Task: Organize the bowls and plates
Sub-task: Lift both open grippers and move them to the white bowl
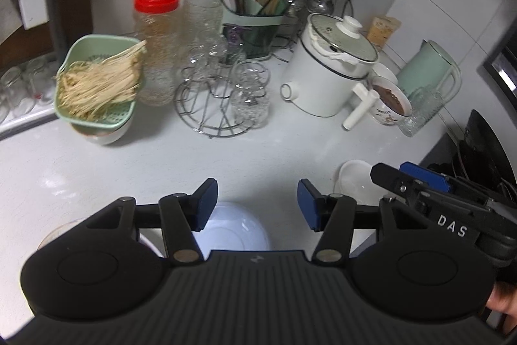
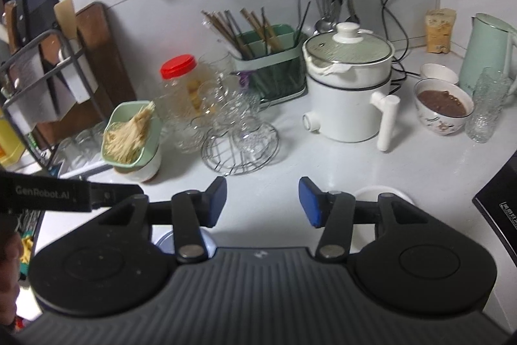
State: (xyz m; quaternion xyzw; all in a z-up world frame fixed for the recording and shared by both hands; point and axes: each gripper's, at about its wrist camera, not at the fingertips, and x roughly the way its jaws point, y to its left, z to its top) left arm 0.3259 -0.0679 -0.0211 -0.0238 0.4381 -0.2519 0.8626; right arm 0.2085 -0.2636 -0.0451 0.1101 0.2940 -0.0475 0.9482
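Note:
My left gripper is open and empty above the white counter. A pale blue bowl sits just below and behind its fingers, partly hidden. A white dish lies on the counter to the right, next to my right gripper, which reaches in from the right. In the right wrist view my right gripper is open and empty. The white dish lies behind its right finger and the blue bowl shows under its left finger. A patterned bowl of brown food stands at the right.
A green strainer of noodles sits on a bowl at left. A red-lidded jar, glasses on a wire rack, a green chopstick holder, a white electric pot and a green kettle line the back. A dark stove is at right.

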